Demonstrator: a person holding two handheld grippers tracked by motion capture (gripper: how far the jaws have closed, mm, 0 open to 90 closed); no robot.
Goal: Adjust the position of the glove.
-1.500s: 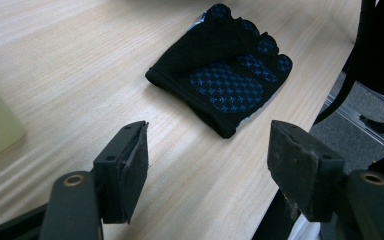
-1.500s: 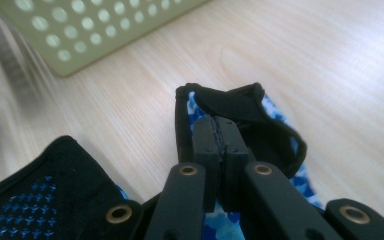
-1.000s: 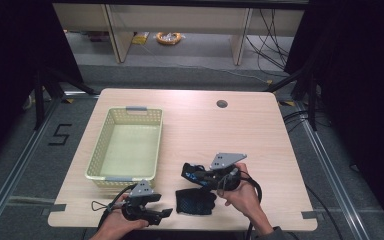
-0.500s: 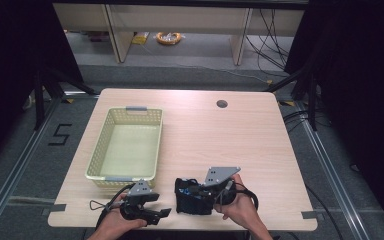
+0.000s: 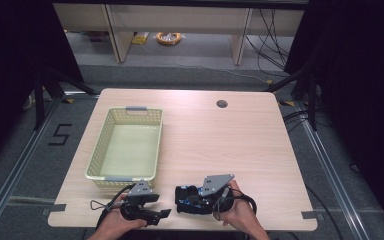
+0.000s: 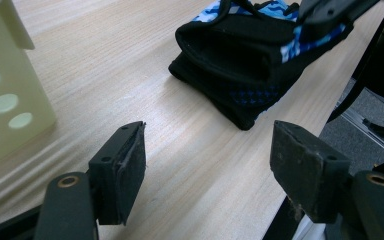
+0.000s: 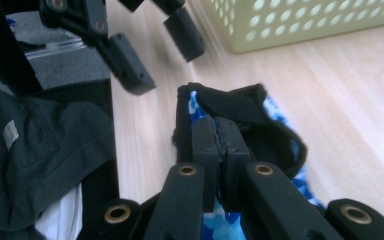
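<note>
In the high view, your right gripper (image 5: 184, 201) holds the black-and-blue glove (image 5: 190, 200) at the table's (image 5: 220, 145) near edge; the yellow basket (image 5: 128, 148) is empty, so nothing's stowed yet (assuming the basket is the target). In the left gripper view, the left gripper (image 6: 215, 155) has its jaws spread, nothing between them, glove just ahead. In the right gripper view, jaws are pinched together on the glove's cuff. Left to do: lift, carry, drop.

Even overhead light on the table (image 5: 240, 145) (dark surroundings); close foregrounds blur softly.
</note>
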